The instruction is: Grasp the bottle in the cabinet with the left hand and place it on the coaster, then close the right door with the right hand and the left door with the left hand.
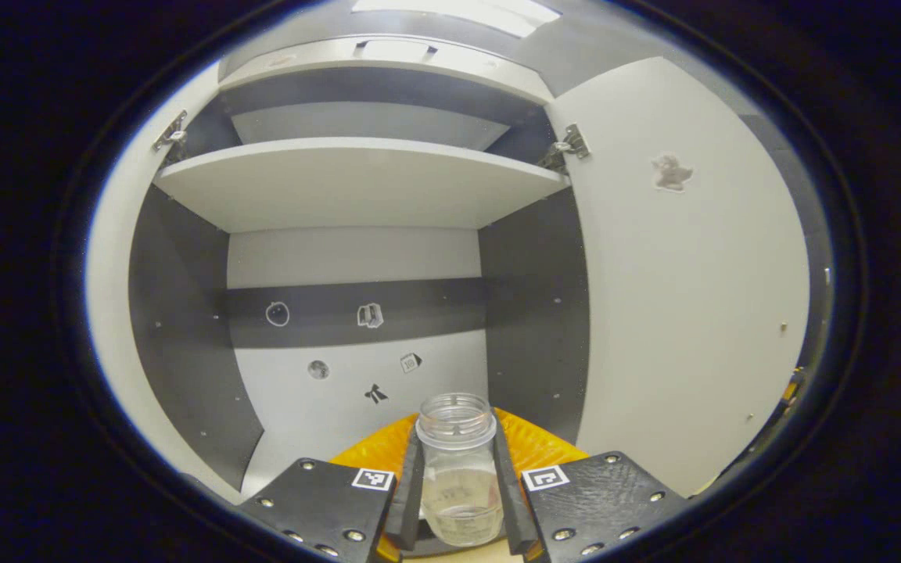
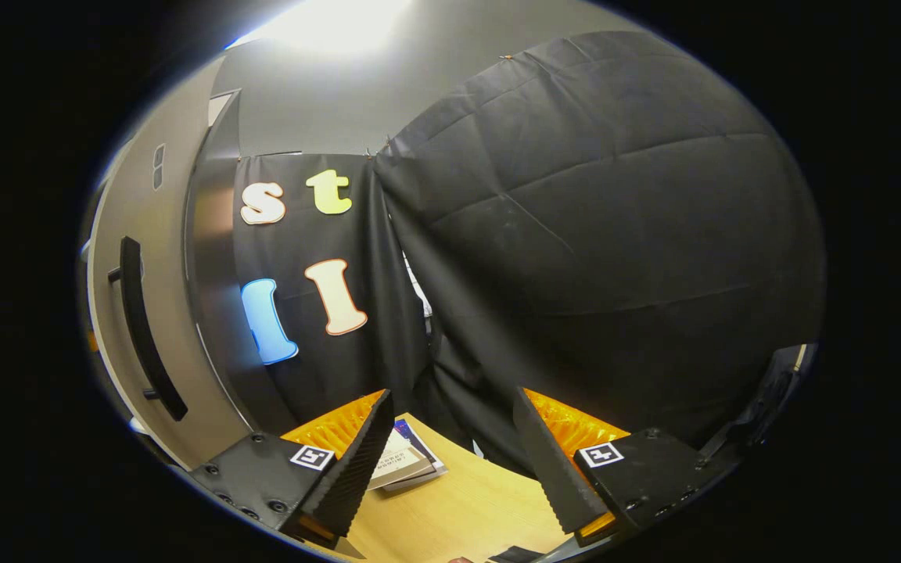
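In the left gripper view my left gripper (image 1: 458, 500) is shut on a clear, lidless bottle (image 1: 458, 477), both fingers pressing its sides; the bottle stands upright in front of the open cabinet (image 1: 357, 258). The cabinet's right door (image 1: 693, 297) stands swung open at the right, and the edge of its left door (image 1: 118, 313) shows at the left. In the right gripper view my right gripper (image 2: 450, 461) is open with nothing between its fingers, above a wooden table (image 2: 458, 508). A cabinet door (image 2: 138, 328) with a long dark handle stands at that view's left.
The cabinet has a white shelf (image 1: 357, 184) across its upper part and small stickers on its back wall. A small stack of booklets (image 2: 407, 461) lies on the table by the black cloth wall (image 2: 591, 250).
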A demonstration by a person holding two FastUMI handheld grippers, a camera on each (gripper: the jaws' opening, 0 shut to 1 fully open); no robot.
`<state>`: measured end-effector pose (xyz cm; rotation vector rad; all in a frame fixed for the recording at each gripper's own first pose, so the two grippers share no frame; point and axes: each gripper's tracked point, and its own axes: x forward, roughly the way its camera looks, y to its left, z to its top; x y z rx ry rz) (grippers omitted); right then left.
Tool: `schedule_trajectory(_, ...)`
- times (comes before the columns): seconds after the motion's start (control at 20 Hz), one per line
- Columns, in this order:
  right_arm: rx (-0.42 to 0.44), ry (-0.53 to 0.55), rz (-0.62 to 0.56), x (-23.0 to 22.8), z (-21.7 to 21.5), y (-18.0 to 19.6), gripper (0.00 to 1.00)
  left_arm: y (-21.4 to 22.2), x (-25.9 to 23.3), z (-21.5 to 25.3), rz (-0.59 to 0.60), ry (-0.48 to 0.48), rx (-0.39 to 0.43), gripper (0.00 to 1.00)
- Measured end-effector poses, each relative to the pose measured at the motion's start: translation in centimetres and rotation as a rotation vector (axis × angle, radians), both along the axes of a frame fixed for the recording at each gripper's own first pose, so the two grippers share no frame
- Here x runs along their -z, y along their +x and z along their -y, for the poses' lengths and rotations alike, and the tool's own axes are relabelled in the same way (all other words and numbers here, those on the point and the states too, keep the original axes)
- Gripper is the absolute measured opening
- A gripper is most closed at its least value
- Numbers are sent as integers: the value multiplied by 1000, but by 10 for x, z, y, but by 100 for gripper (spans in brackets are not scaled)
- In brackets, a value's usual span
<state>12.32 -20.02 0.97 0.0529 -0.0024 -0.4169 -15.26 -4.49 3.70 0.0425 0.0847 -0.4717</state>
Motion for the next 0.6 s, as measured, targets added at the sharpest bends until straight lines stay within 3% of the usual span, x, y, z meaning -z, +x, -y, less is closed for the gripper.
schedule_trajectory(0.2, -28, 8, -14, 3, -10, -15, 98, -58, 32, -5, -17, 28, 31, 52)
schedule_trajectory(0.25, -33, 8, -17, 4, -12, -17, 98, -72, 42, -6, -20, 32, 39, 52)
schedule_trajectory(0.4, -39, 5, -28, 4, -17, -27, 98, -103, 74, -5, -58, 30, 57, 38)
schedule_trajectory(0.45, -41, 7, -29, 3, -18, -30, 92, -110, 84, -4, -67, 25, 62, 52)
schedule_trajectory(0.5, -40, 8, -30, 2, -19, -33, 98, -116, 92, -3, -71, 16, 68, 52)
schedule_trajectory(0.6, -37, 7, -30, -1, -23, -40, 98, -136, 120, -2, -78, -5, 81, 52)
